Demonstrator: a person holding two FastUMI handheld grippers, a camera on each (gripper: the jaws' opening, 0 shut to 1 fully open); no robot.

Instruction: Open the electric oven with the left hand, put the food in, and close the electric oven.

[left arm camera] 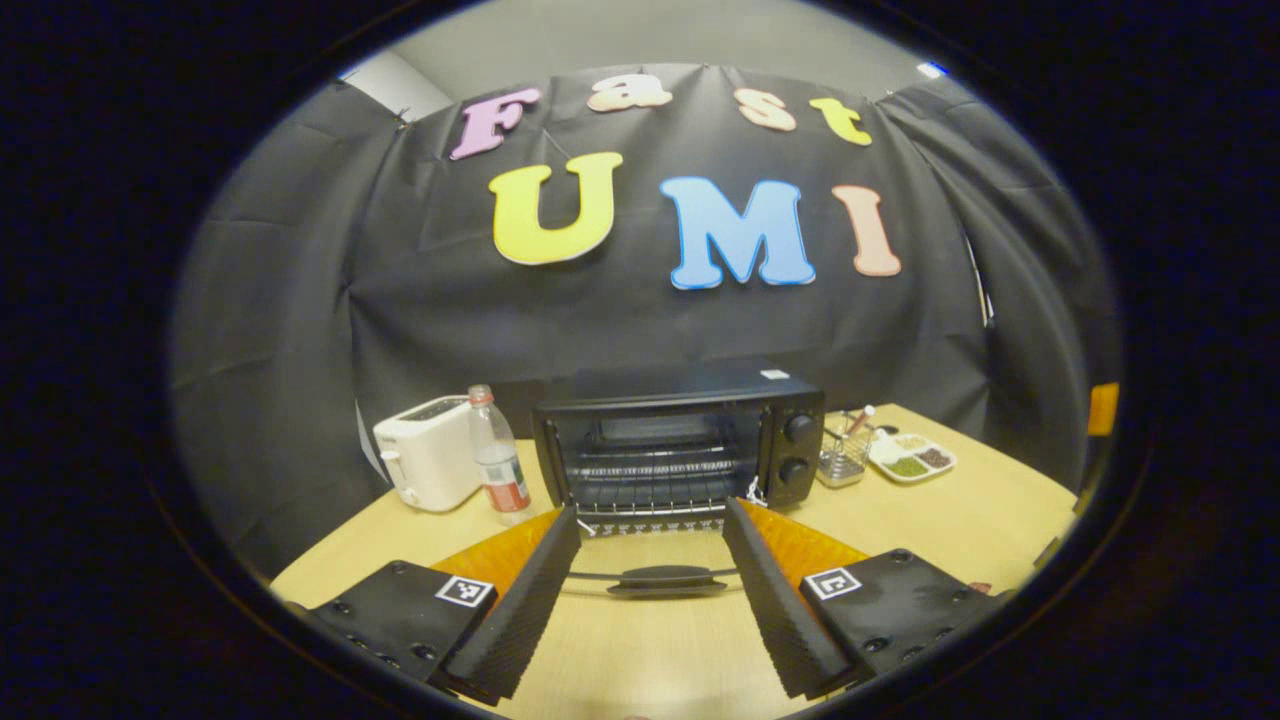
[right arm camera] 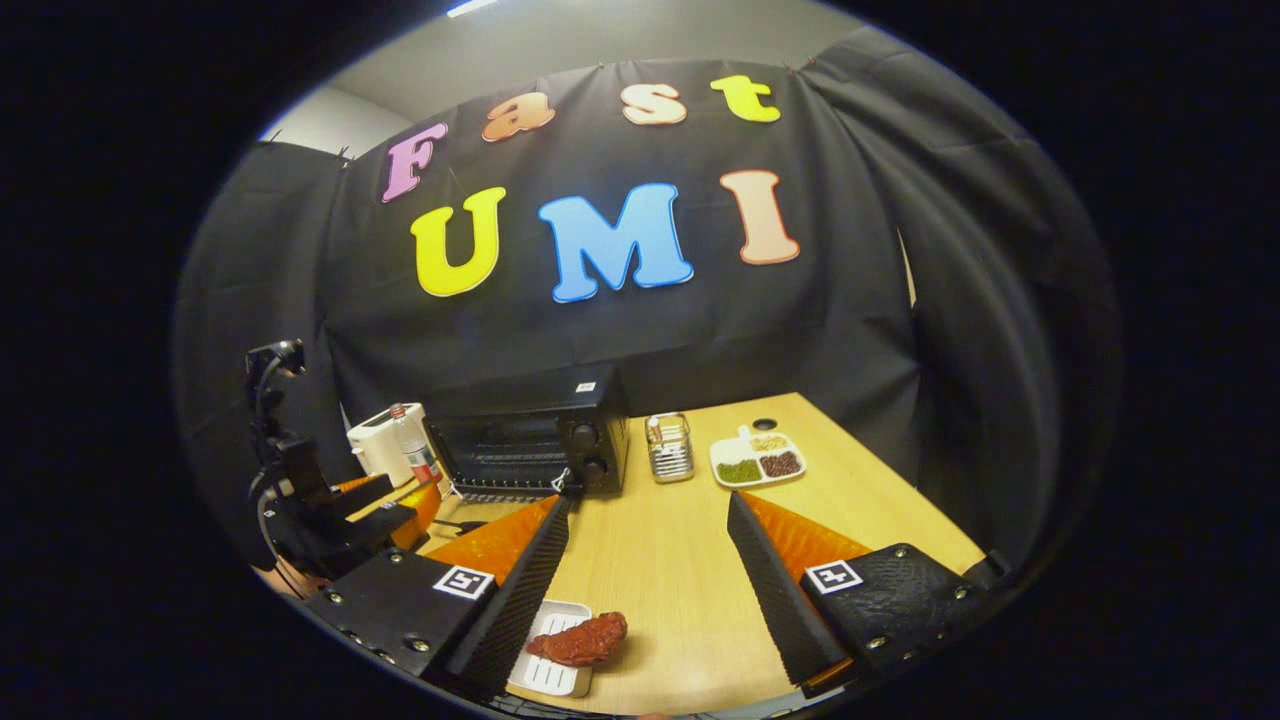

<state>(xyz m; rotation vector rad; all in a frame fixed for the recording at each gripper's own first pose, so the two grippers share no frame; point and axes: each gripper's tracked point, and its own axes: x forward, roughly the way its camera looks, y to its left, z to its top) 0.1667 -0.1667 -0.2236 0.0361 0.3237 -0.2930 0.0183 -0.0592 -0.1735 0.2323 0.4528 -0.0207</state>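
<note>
The black electric oven [left arm camera: 680, 440] stands at the table's middle, and its glass door [left arm camera: 650, 545] lies folded down flat toward me, racks showing inside. The door's handle [left arm camera: 665, 580] sits between the fingers of my left gripper [left arm camera: 650, 512], which is open and not pressing on it. In the right gripper view the oven [right arm camera: 590, 430] is far off at the left. My right gripper [right arm camera: 645, 505] is open over the table. Just by its left finger, near the front edge, a reddish-brown piece of food [right arm camera: 580, 640] lies on a small white tray [right arm camera: 548, 675]. The left gripper [right arm camera: 385, 515] hangs before the oven.
A white toaster [left arm camera: 430, 465] and a plastic bottle [left arm camera: 497, 455] stand left of the oven. To its right are a wire basket [left arm camera: 845, 455] and a divided white dish [left arm camera: 912, 458] of beans. Bare wooden tabletop [right arm camera: 660, 560] stretches between the food and the oven.
</note>
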